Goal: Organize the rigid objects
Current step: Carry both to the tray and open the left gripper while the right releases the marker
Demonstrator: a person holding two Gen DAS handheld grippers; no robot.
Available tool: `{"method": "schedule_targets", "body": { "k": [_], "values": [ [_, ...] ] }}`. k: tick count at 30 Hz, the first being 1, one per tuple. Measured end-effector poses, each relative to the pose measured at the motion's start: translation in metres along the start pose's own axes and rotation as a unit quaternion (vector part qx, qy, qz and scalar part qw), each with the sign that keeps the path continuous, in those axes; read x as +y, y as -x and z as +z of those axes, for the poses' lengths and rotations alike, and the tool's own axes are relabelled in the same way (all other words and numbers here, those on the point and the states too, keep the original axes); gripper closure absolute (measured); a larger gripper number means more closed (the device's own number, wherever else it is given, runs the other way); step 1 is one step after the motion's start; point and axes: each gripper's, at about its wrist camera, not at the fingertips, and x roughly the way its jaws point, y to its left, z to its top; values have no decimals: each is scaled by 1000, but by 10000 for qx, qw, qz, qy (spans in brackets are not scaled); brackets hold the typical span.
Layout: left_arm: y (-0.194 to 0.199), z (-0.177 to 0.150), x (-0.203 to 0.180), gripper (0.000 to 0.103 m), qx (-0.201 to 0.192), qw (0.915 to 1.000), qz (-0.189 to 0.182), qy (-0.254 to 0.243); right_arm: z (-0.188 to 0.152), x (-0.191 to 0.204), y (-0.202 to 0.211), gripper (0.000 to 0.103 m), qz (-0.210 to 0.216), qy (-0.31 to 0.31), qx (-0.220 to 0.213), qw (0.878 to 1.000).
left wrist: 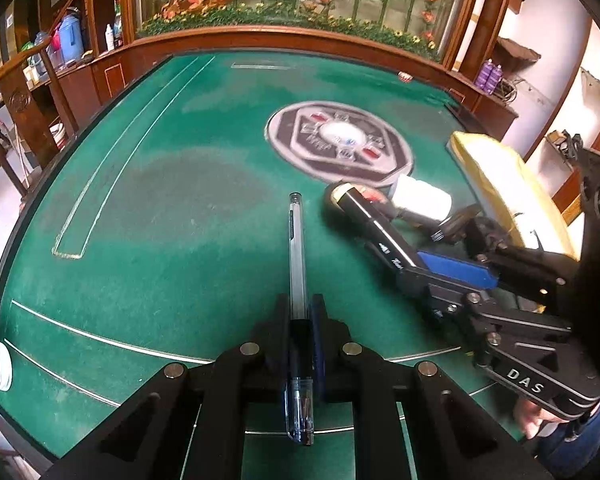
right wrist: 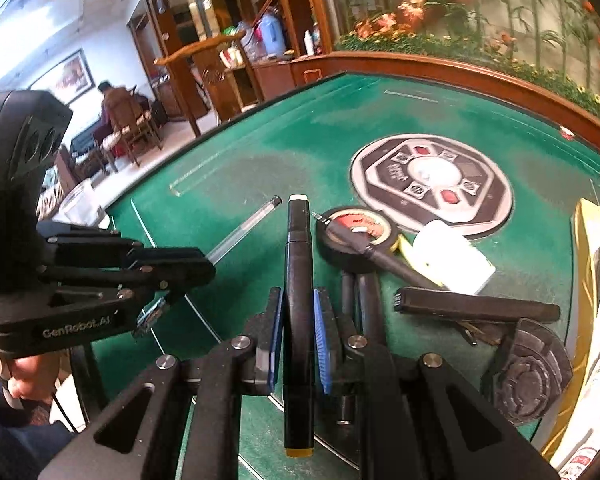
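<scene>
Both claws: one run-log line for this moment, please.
left claw: shut on pen | right claw: shut on marker | both above green table

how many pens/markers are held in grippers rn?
2. Clear pen clamped in the left gripper; black marker clamped in the right gripper. More pen-like items lie loose on the table.

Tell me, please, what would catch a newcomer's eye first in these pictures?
Probably the two pens held at once: the left gripper clamps a clear pen, and the right gripper a black marker. Behind them, a round grey control panel sits mid-table on the green felt.
</scene>
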Motion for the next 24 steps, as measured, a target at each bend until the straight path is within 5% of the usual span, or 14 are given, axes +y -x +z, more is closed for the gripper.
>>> {"method": "schedule_targets", "body": {
  "k": [8,14,24],
  "values": [
    [20,19,-49,94,-225,9978,-510,-355,-12,-40,48,89,86,-1045,-522,9931],
    [17,38,-108,94,-234,9919,-1057,-659,-30,-94,107,89,-481,-1825,-910,9778],
    [-35,88,-212,94,278,9815,-1671,-891,-43,-209,147,89,-1427,-2774,-429,9491]
  ]
}}
